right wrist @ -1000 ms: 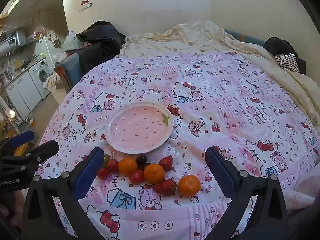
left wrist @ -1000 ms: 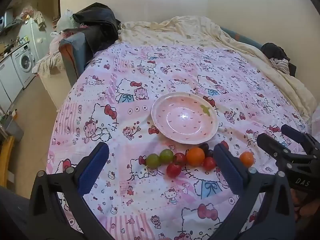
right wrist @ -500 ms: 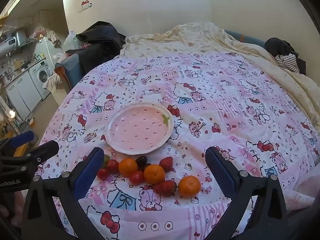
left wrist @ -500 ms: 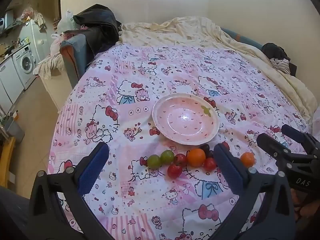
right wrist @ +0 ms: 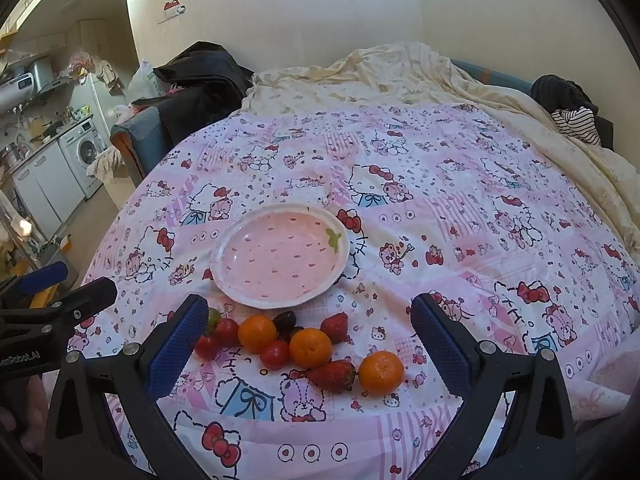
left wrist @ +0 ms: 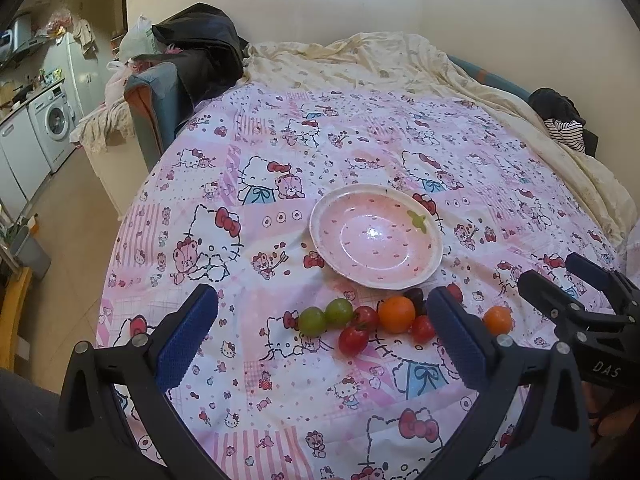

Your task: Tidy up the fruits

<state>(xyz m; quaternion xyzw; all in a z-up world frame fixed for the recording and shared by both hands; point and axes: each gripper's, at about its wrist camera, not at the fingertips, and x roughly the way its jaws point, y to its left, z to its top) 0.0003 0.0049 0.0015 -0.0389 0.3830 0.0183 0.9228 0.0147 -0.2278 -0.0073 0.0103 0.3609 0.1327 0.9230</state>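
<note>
Little is changing since before: both tools, left (left wrist: 324,336) and right (right wrist: 308,344), are hovering spread wide, empty, fruits (right wrist: 304,344) lying seemingly just ahead, beside the plate (right wrist: 280,256).

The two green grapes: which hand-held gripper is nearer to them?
Left. The green grapes lie between the open fingers of the left hand-held gripper. The right hand-held gripper, also open, sits further along, over the oranges and strawberries.
</note>
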